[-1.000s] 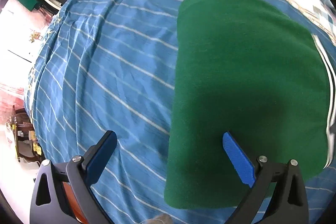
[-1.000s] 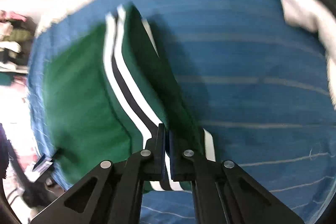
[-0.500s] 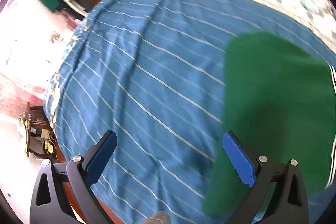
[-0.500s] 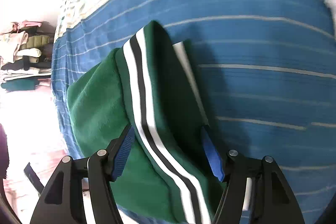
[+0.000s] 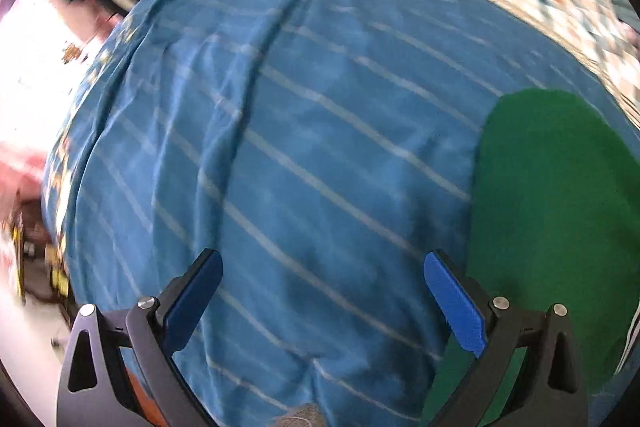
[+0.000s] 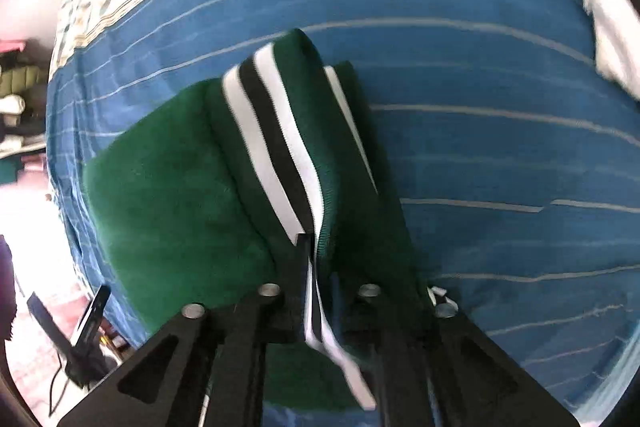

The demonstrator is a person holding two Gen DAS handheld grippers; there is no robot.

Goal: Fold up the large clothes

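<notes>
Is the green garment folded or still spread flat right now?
Folded. The green garment lies as a compact doubled block on the blue bedspread, and the right gripper is shut on its striped hem.

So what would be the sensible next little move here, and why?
Probably carry the striped hem a little farther over the green garment and lay it down. The right tool is shut on that hem and lifting it off the blue bedspread, while the left tool is open over bare bedspread, holding nothing.
</notes>
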